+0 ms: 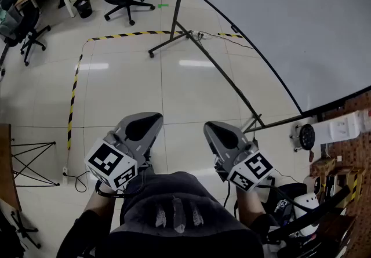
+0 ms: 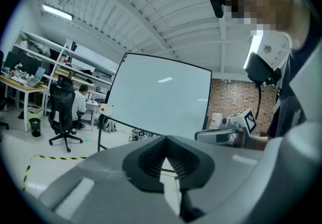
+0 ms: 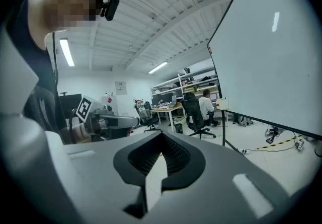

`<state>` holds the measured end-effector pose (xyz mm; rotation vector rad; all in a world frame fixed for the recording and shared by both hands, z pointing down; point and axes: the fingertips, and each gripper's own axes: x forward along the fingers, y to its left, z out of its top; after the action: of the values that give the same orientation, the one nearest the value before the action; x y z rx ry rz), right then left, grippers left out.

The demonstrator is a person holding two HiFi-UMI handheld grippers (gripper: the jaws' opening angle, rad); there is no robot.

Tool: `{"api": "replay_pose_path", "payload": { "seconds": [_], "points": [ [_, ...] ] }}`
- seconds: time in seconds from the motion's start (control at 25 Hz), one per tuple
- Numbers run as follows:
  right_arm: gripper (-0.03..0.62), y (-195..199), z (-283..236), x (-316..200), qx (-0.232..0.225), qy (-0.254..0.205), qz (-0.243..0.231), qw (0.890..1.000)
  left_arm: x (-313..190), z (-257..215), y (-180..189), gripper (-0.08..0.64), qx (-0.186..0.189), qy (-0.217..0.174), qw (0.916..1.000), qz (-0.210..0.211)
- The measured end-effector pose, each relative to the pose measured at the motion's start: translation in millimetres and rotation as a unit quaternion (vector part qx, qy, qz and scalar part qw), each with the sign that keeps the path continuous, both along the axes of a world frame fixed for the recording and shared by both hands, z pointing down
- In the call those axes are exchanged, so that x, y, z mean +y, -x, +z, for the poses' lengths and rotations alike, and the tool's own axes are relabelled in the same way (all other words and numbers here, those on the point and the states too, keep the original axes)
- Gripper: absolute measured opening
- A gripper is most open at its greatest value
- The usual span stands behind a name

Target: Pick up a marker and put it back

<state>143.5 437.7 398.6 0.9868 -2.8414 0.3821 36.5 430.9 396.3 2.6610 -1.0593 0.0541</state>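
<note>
Left claw (image 2: 165, 142) closed and empty, right claw (image 3: 162, 140) likewise, whiteboard (image 1: 301, 19) ahead at right

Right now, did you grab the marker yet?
Not yet, as far as I can see. Done: no step shows as done. In hand: nothing, since the left claw and the right claw are both shut and empty, held low in front of the person. Left: finding the marker, picking it up and putting it back. No marker shows in any view; only the whiteboard stands ahead.
</note>
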Motion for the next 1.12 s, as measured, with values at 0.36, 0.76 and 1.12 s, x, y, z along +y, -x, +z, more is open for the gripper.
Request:
{"api": "replay_pose_path", "payload": {
  "seconds": [0.36,0.76,1.12],
  "points": [
    [0.002,98.0,-6.0,-97.8,-0.005,-0.008,0.013,1.0,-101.0,-13.9,89.1,0.006,-0.007,-0.017,0.9993,0.031],
    [0.002,111.3,4.3,-212.3,-0.009,0.016,0.033,0.999,-217.1,-10.8,111.1,0.006,-0.013,-0.006,0.9993,0.036],
    [0.002,110.4,3.9,-334.6,-0.029,0.007,-0.021,0.999,-333.8,-21.0,97.5,0.006,-0.019,-0.028,0.9994,-0.001]
  ]
}}
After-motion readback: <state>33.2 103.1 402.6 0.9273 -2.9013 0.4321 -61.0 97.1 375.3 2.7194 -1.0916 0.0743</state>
